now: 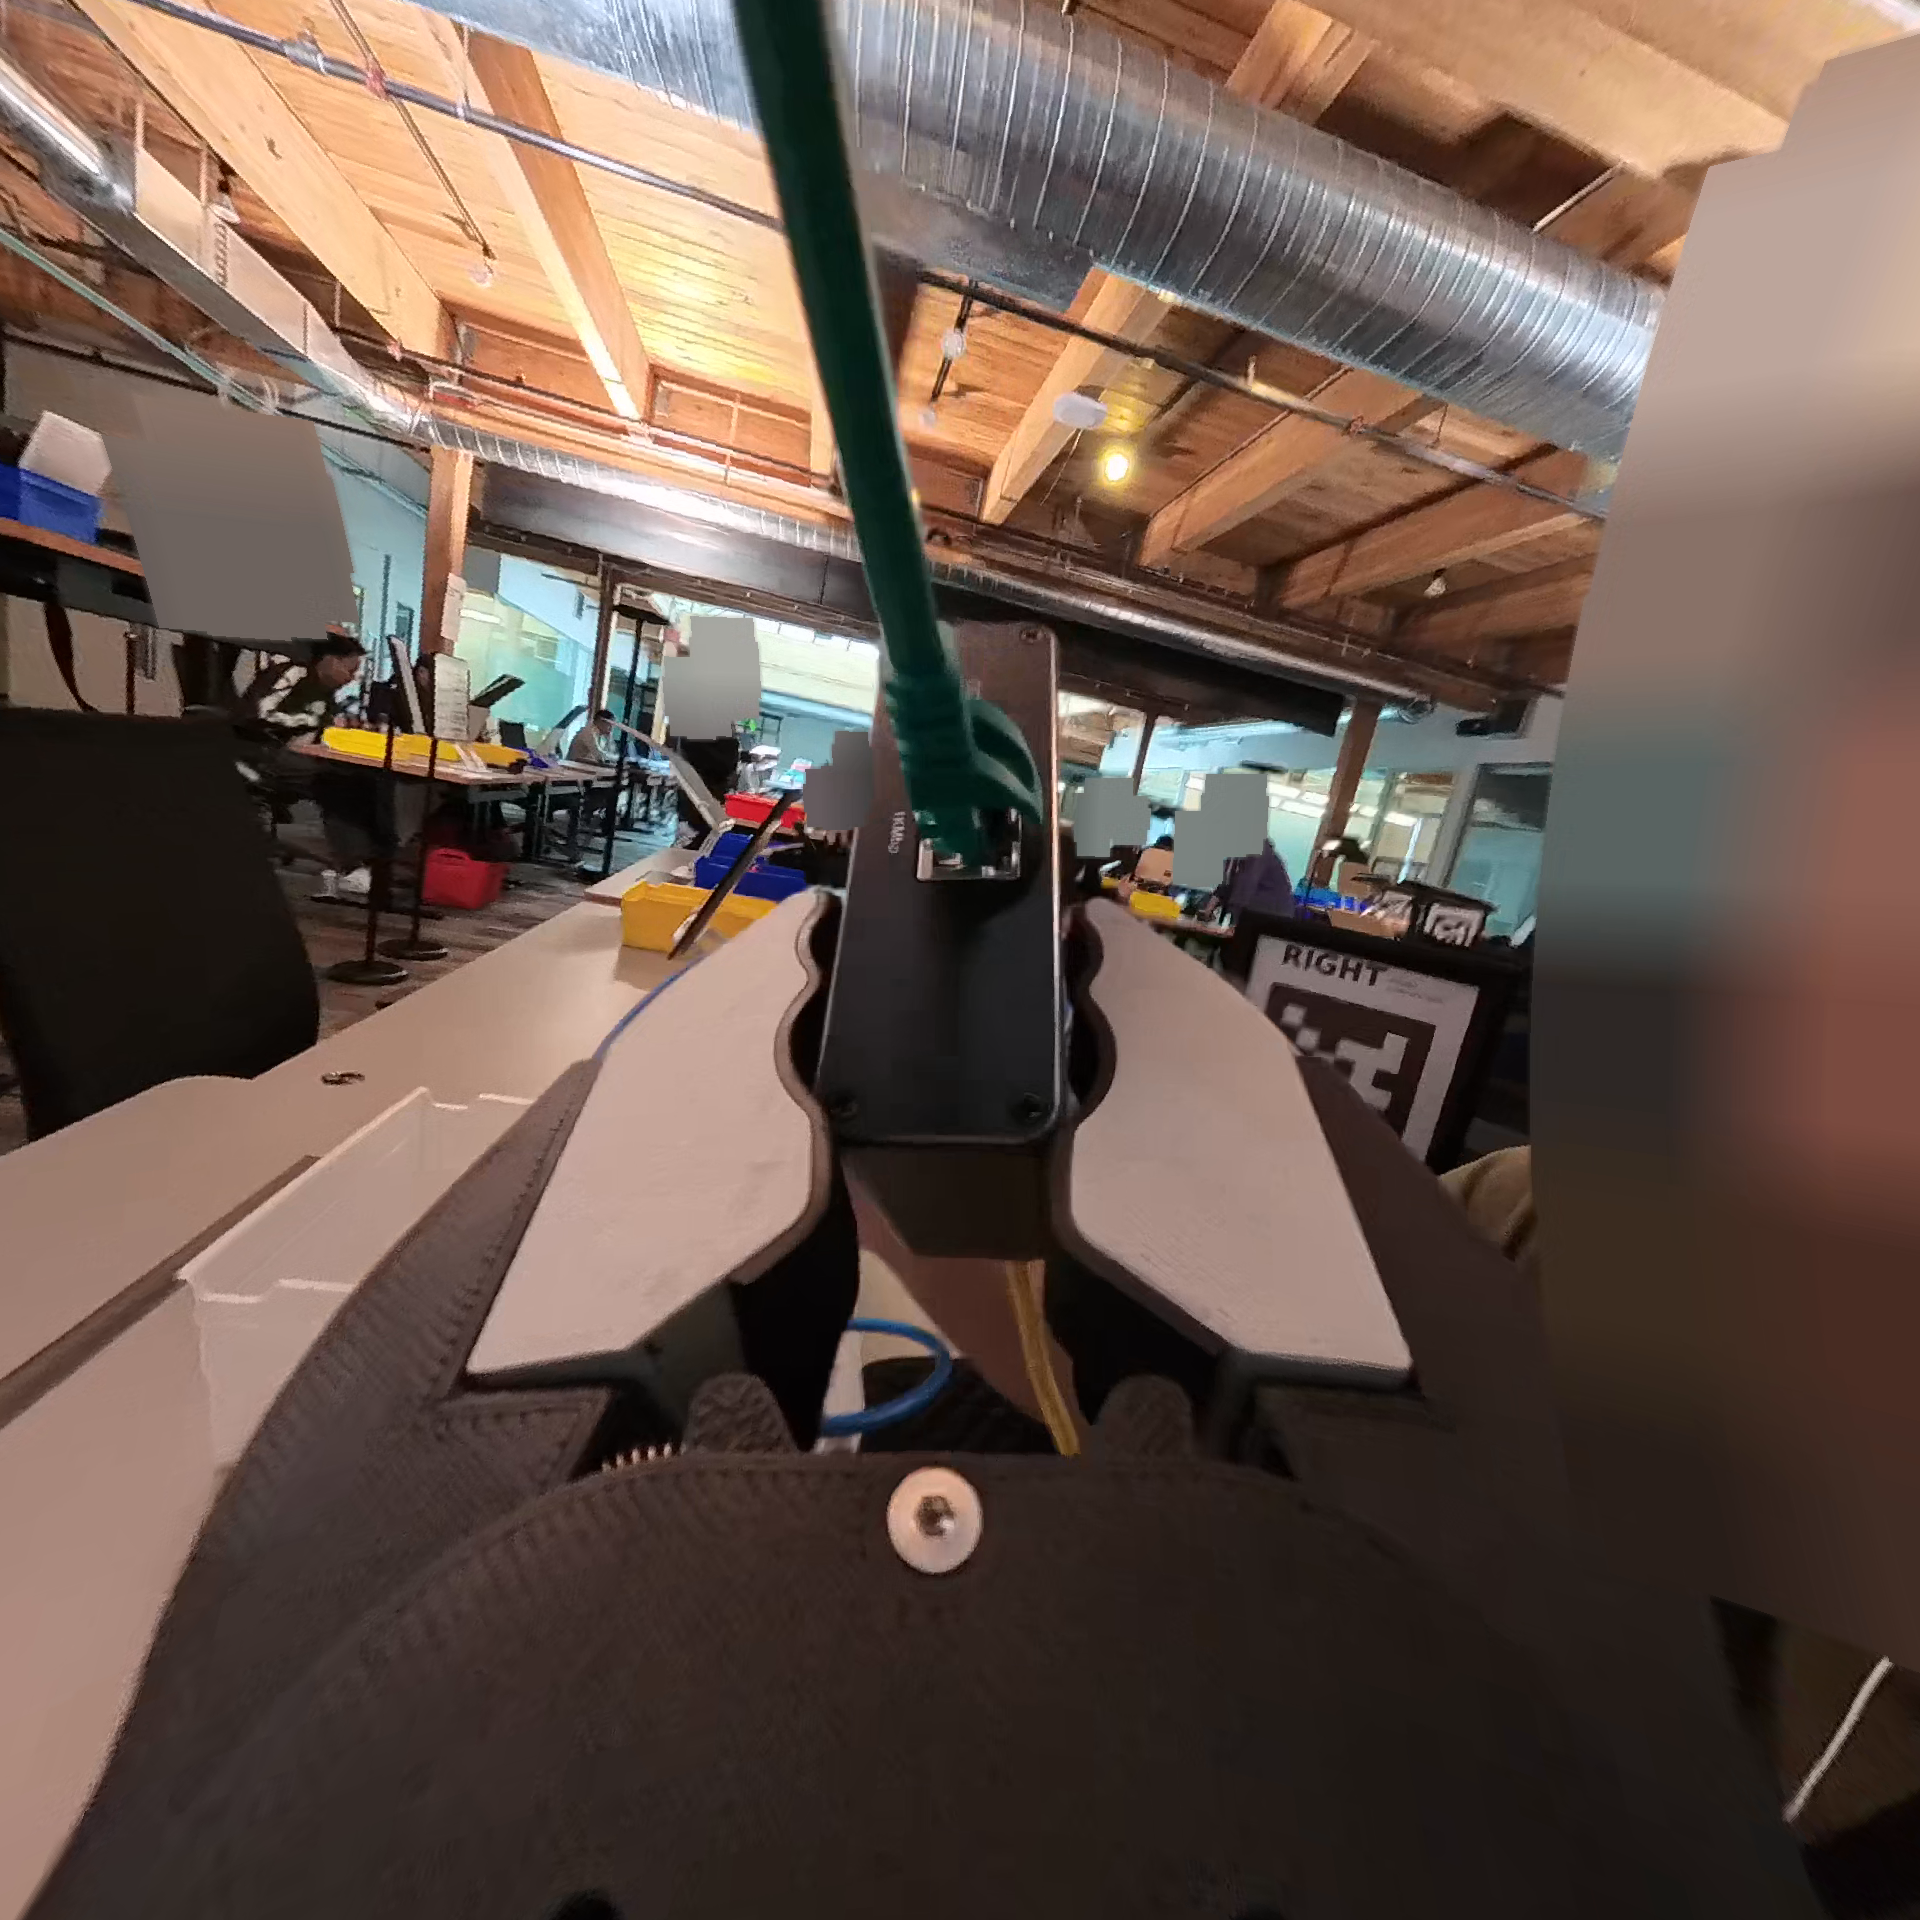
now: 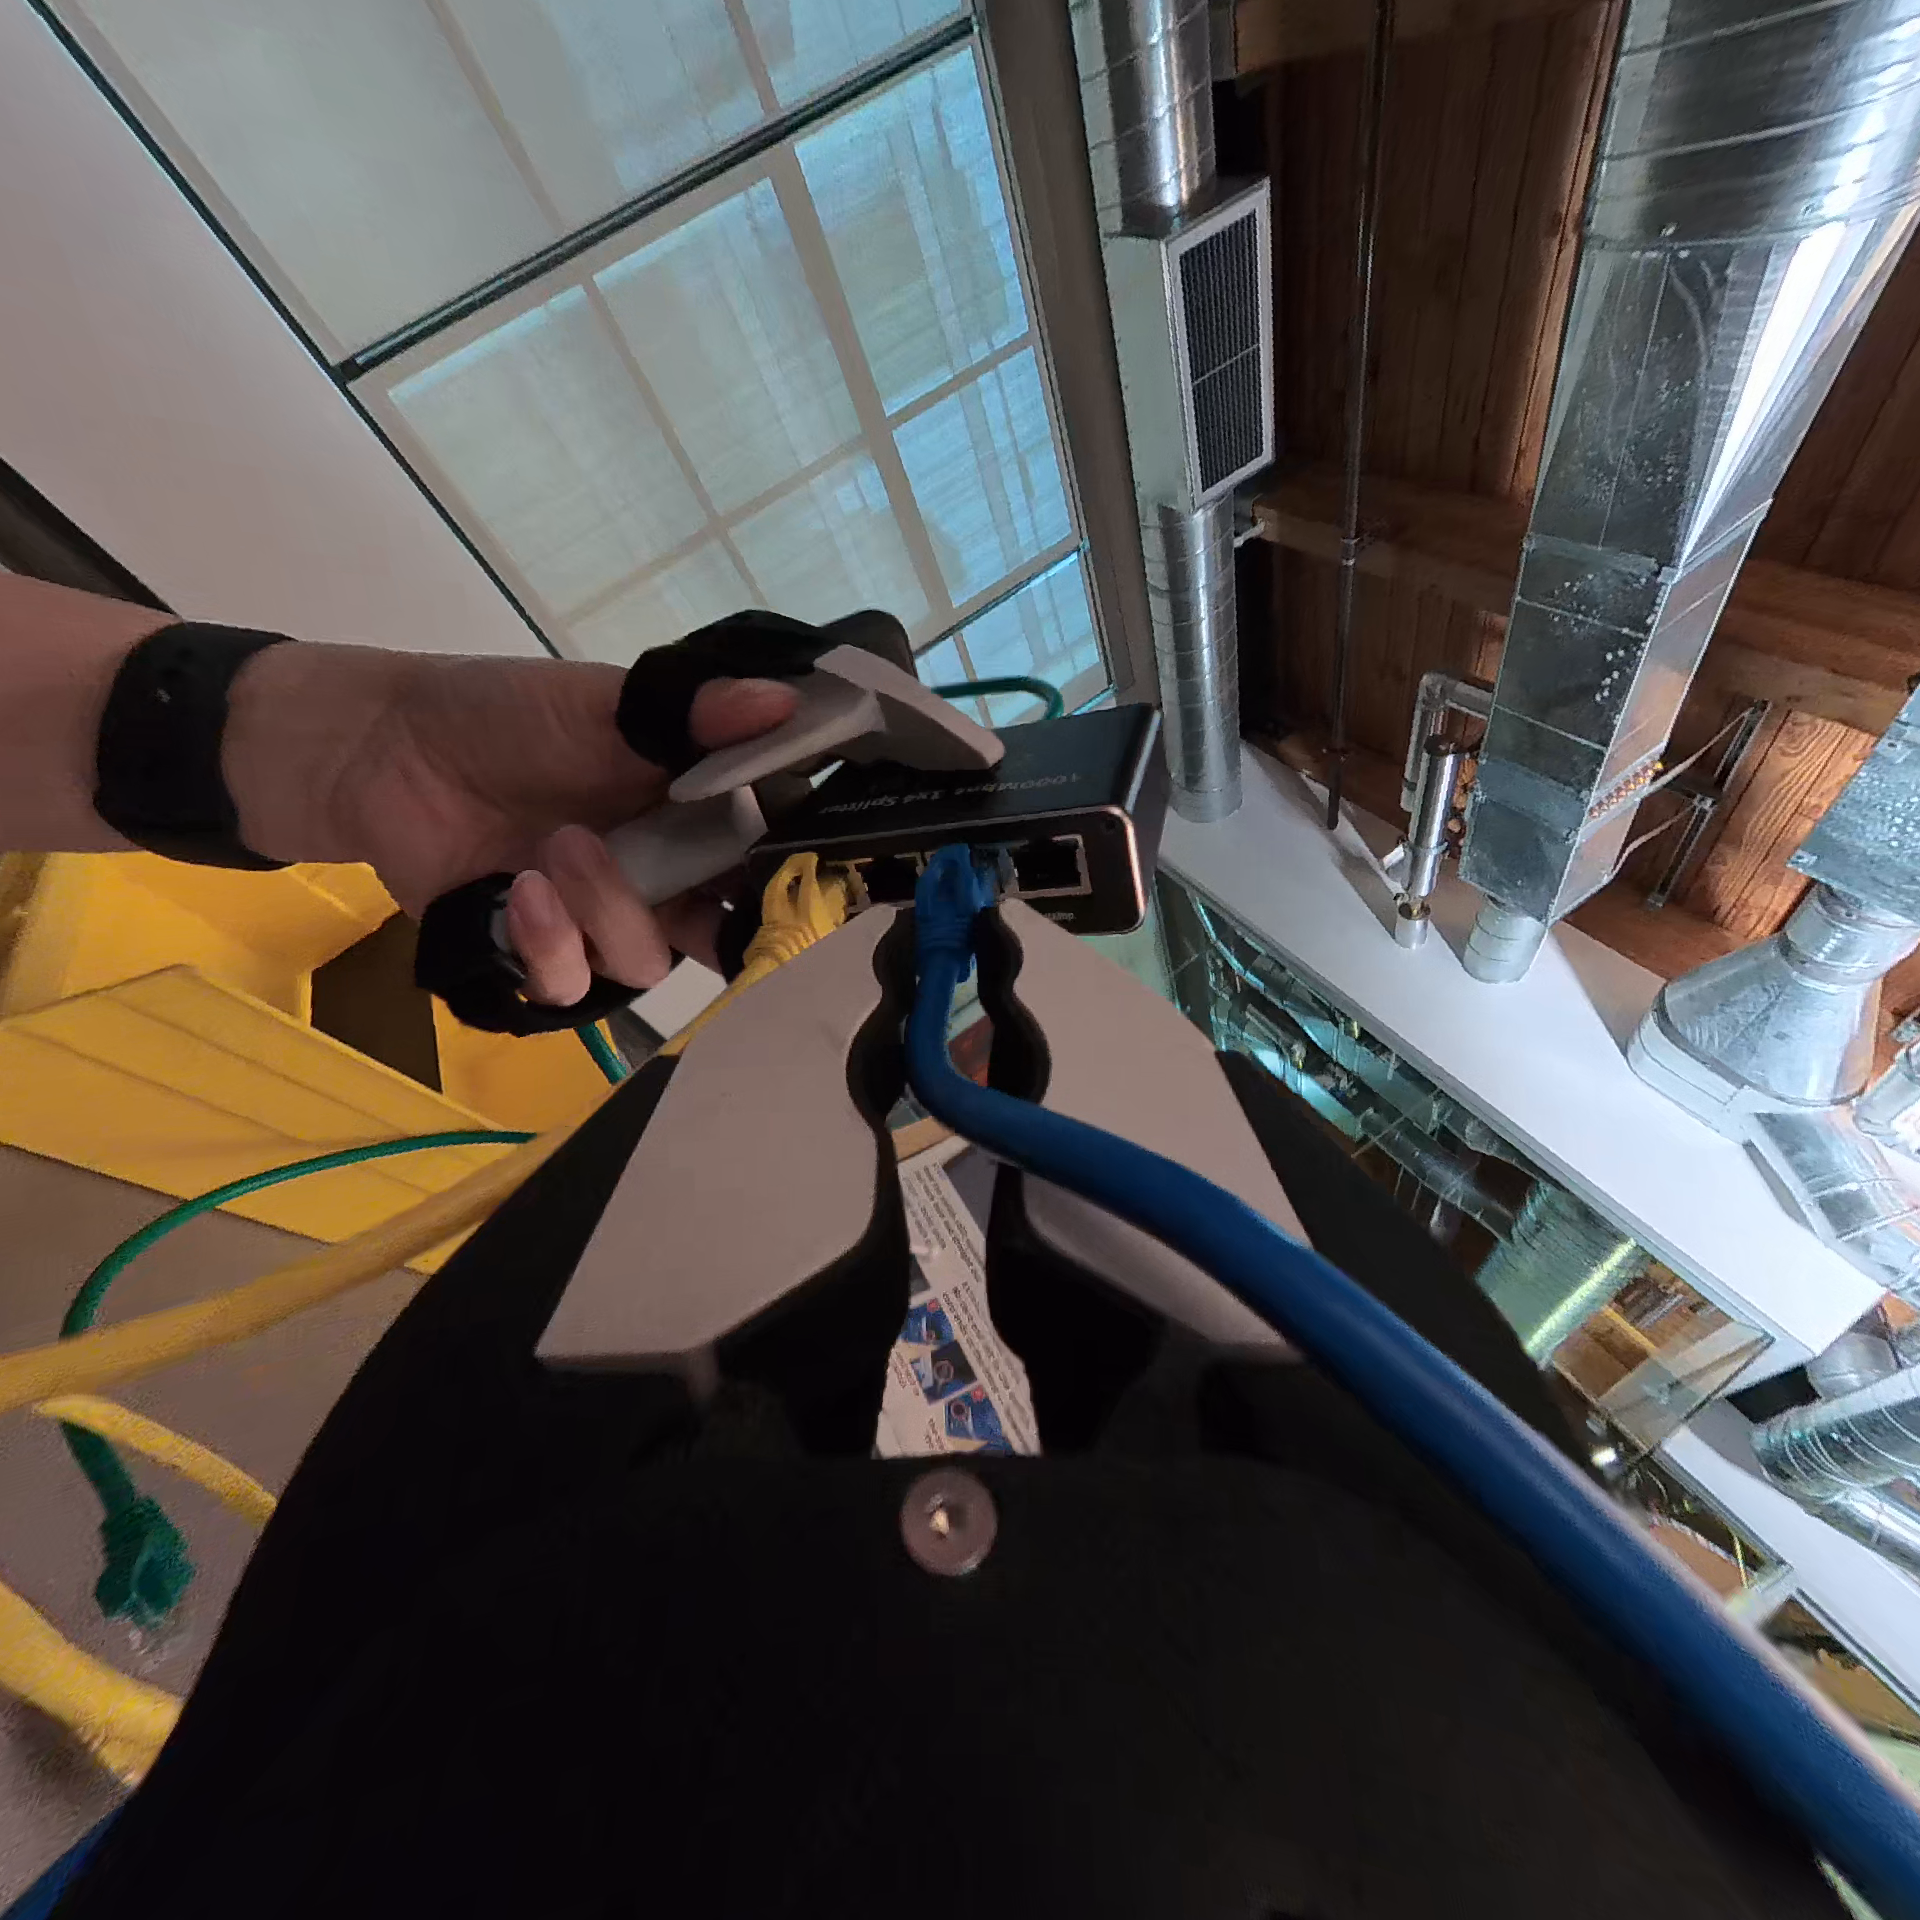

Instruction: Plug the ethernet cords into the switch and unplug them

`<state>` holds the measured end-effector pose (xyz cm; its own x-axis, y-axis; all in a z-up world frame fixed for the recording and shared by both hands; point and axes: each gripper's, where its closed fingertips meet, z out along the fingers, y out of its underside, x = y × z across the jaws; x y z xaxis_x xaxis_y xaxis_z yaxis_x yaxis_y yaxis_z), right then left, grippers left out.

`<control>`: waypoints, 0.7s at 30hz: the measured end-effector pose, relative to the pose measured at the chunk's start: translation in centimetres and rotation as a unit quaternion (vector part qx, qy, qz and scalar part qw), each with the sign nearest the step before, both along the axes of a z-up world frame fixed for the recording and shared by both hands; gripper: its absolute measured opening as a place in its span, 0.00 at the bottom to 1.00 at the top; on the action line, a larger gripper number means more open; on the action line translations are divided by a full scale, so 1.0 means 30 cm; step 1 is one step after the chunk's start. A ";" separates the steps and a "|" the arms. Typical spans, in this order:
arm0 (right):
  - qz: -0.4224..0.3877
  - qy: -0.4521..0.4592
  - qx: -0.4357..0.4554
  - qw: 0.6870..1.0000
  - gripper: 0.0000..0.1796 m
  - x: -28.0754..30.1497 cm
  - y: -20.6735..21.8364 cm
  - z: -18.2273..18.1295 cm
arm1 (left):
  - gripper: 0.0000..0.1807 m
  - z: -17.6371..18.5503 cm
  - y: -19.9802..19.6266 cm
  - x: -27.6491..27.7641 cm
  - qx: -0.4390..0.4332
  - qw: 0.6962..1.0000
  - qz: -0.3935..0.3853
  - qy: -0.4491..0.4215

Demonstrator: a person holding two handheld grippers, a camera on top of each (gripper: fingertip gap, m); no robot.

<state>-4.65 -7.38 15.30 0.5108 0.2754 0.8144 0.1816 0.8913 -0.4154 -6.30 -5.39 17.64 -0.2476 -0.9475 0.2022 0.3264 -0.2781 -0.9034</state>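
My left gripper [image 1: 951,940] is shut on the black switch [image 1: 940,997] and holds it up off the table. A green ethernet cord [image 1: 940,748] is plugged into the single port on the switch's near end. In the right wrist view the switch [image 2: 987,800] shows its row of ports, with the left gripper [image 2: 831,748] and a hand on it. A yellow cord [image 2: 795,914] sits in the leftmost port. My right gripper [image 2: 940,935] is shut on the blue cord [image 2: 940,966] just behind its plug, which is at a middle port. The rightmost port is empty.
A white table [image 1: 312,1122] with a white tray [image 1: 312,1216] lies below left. Yellow bins [image 2: 208,1049] sit on the table at left. A loose green plug [image 2: 140,1558] and more yellow cord [image 2: 94,1704] lie on the table. A marker board [image 1: 1361,1039] stands at right. Tip to tip, the grippers are about 4 centimeters apart.
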 end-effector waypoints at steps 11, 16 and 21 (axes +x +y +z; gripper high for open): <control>0.005 -0.022 -0.008 1.000 0.07 0.028 0.002 -0.003 | 0.21 -0.028 -0.020 0.025 0.003 0.999 -0.016 0.029; 0.018 -0.020 -0.035 0.999 0.06 0.028 0.011 -0.010 | 0.21 -0.033 -0.012 0.028 -0.001 0.999 -0.009 0.031; 0.003 -0.024 -0.037 0.999 0.06 0.024 0.019 -0.006 | 0.21 -0.028 -0.001 0.025 -0.006 1.000 -0.005 0.028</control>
